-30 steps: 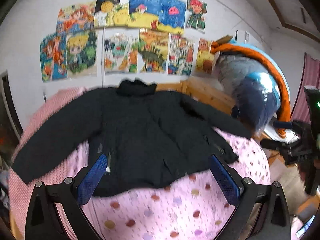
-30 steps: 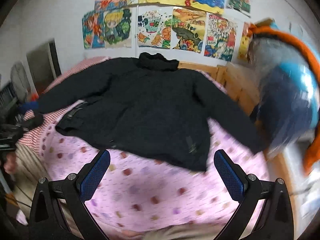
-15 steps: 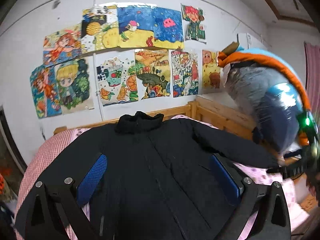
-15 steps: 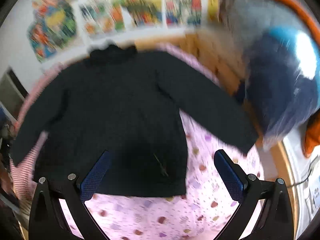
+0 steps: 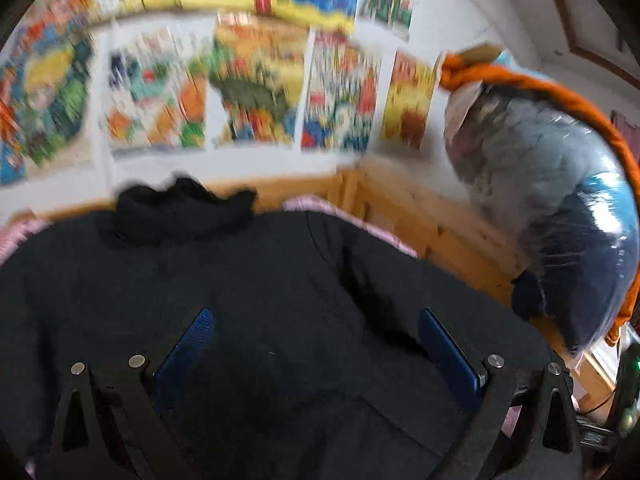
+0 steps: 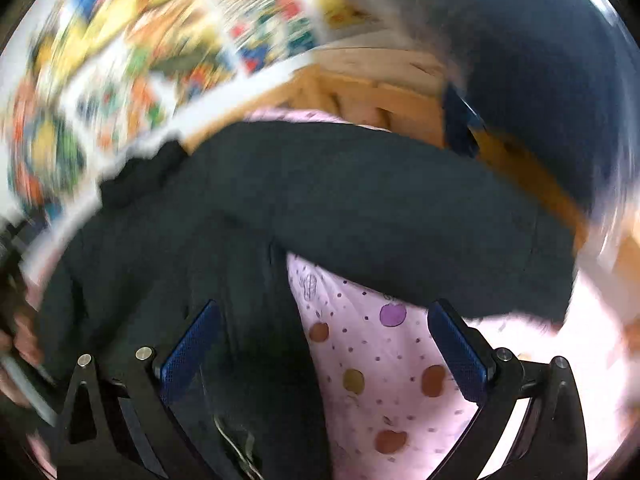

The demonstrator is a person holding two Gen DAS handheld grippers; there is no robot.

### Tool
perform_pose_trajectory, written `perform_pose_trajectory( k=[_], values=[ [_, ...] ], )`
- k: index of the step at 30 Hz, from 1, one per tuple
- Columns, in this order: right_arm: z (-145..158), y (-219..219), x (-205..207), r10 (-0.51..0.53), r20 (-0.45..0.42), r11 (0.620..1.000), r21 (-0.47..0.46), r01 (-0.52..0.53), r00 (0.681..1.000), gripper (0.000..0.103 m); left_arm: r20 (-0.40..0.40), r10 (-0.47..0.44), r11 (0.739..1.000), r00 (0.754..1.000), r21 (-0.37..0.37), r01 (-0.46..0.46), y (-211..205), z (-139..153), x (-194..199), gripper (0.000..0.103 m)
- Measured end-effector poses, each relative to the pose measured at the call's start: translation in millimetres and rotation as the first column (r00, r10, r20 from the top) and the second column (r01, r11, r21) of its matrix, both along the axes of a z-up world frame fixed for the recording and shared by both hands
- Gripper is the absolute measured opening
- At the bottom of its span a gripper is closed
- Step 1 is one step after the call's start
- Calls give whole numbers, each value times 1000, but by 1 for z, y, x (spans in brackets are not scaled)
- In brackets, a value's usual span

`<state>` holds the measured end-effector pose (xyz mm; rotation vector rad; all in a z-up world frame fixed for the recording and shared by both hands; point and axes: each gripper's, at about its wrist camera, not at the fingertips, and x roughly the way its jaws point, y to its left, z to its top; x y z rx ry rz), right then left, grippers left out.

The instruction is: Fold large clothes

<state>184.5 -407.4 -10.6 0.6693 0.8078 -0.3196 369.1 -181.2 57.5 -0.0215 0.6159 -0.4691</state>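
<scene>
A large black jacket (image 5: 248, 292) lies spread flat, collar (image 5: 180, 208) toward the far wall, on a pink spotted bed sheet (image 6: 384, 364). My left gripper (image 5: 316, 340) is open and empty, low over the jacket's chest. My right gripper (image 6: 324, 340) is open and empty, over the jacket's right side, where the right sleeve (image 6: 400, 216) stretches out to the right across the sheet. Both views are motion-blurred.
A wooden bed rail (image 5: 420, 216) runs behind and to the right of the bed. A bundle of bagged bedding in grey, blue and orange (image 5: 560, 208) stands at the right. Colourful drawings (image 5: 256, 80) cover the white wall.
Both grippers have moved forward and down, close over the jacket. The left went toward the chest, the right toward the right sleeve. Both stay open.
</scene>
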Motion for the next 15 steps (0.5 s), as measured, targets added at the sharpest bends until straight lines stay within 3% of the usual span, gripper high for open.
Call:
perform_pose_trajectory(
  k=[3,4,7,12,15],
  values=[
    [-29,-18,-5,-132,56,970,211,118,990,102,-60,-9,1000,998,-10,8,-18,-19,24,103],
    [-38,-21,-4,-148,39,964,231,135,988,102,-67,-8,1000,998,-8,7,-20,-24,29,103],
    [-49,-32,-5,-216,33,950,237,202,976,102,-96,9,1000,995,10,-8,-29,-45,48,103],
    [-54,-43,-18,-361,131,905,288,313,923,101,-182,36,997,983,72,-23,-45,-85,78,103],
    [-53,-48,-19,-413,164,886,297,355,896,91,-256,6,997,967,71,13,-52,-101,94,103]
  ],
)
